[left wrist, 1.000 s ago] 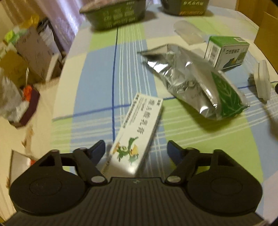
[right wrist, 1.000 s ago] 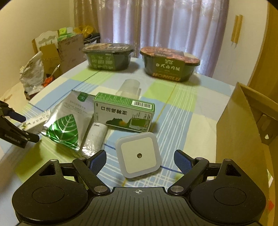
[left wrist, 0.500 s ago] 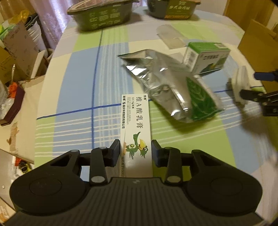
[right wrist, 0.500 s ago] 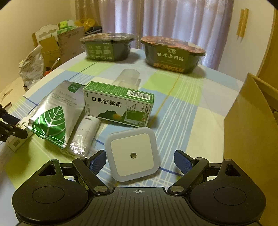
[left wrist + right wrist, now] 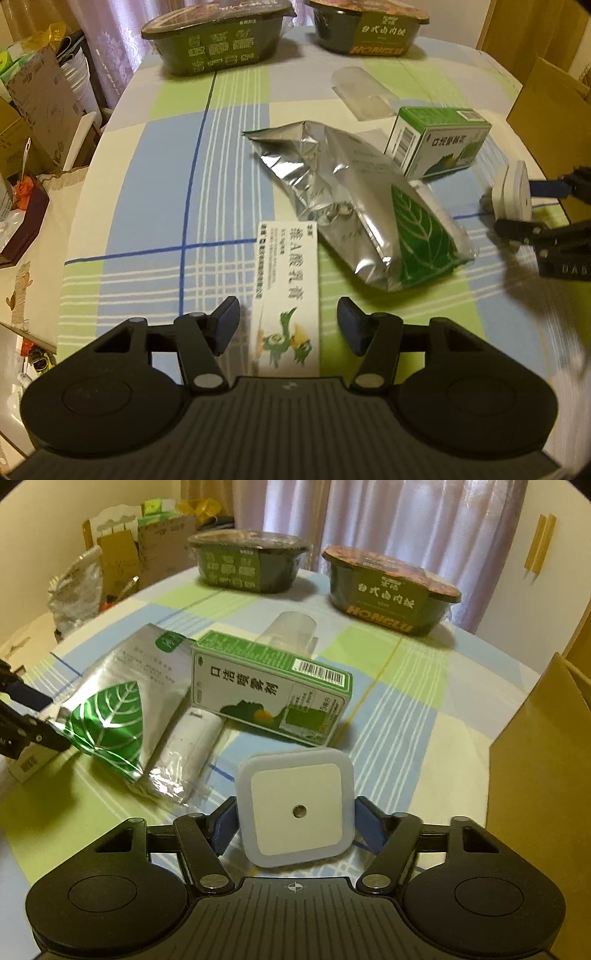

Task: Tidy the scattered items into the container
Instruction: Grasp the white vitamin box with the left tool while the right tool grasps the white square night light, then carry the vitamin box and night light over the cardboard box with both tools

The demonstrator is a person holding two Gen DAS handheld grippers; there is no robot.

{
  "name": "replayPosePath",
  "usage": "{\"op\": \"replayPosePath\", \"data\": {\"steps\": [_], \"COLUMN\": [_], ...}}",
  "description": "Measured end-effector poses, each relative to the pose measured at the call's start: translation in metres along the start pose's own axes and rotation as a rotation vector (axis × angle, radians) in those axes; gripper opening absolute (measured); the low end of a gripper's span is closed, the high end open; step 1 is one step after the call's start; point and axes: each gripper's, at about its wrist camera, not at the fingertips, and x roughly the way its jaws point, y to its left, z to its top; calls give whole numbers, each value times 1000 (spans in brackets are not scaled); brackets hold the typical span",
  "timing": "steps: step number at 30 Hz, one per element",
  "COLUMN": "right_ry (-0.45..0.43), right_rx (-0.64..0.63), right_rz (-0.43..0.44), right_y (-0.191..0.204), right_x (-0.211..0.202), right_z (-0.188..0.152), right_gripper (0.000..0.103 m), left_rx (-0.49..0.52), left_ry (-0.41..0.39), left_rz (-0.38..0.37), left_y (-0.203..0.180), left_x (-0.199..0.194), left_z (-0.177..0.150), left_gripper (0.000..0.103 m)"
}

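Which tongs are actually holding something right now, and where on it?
The right tongs clamp the white night light by its left and right edges. The left tongs are open around the long white box, with gaps on both sides, so holding nothing.

A worktop [image 5: 155, 192] covered by a checked green, blue and white cloth is seen. On it are laid a long white carton [image 5: 286, 295], a silver leaf-printed pouch [image 5: 354, 206], a green-and-white box [image 5: 439, 142] and a clear plastic piece [image 5: 364, 92]. Two dark food bowls [image 5: 247, 565] [image 5: 391, 590] are set at the far edge.
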Motion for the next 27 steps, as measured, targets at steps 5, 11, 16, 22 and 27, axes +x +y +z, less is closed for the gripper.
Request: {"op": "replayPosePath", "data": {"steps": [5, 11, 16, 22, 27], "right_ry": [22, 30, 48, 51, 50], "right_rx": [55, 96, 103, 103, 109], "right_rz": [5, 10, 11, 14, 27], "right_y": [-2, -4, -5, -5, -3], "right_x": [-5, -13, -11, -10, -12], "right_z": [5, 10, 9, 8, 8], "right_gripper": [68, 68, 68, 68, 68], "left_rx": [11, 8, 8, 31, 30], "left_ry": [10, 22, 32, 52, 66], "left_rz": [18, 22, 25, 41, 47], "left_y": [-3, -2, -2, -7, -9], "left_x": [2, 1, 4, 8, 7], "left_z": [2, 1, 1, 0, 0], "left_gripper": [37, 33, 33, 33, 33]}}
